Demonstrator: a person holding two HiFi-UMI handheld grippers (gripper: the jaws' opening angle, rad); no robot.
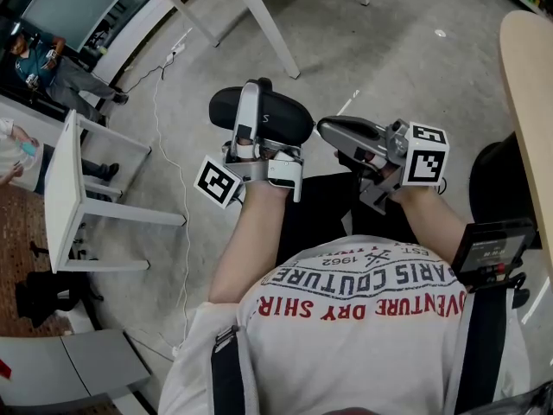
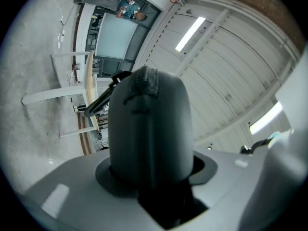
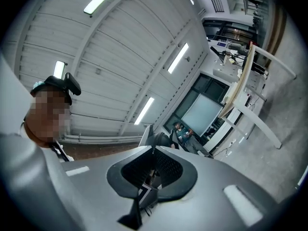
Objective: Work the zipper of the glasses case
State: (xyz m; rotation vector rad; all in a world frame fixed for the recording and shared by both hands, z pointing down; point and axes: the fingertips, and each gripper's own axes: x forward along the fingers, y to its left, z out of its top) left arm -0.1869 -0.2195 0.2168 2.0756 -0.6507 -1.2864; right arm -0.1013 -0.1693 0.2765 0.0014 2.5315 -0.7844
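Can't see whether the right gripper's [image 1: 322, 127] jaws pinch anything: they're together, glasses case [image 1: 275, 113] just ahead of their tips, clamped between the left gripper's [image 1: 253, 102] jaws, above grey floor [image 1: 380, 50]

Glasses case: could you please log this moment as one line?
left gripper: shut on glasses case | right gripper: jaws together at case's end | zipper pull: not made out

Left tongs [image 1: 258, 91] clamped; right tongs [image 1: 327, 129] closed alongside.
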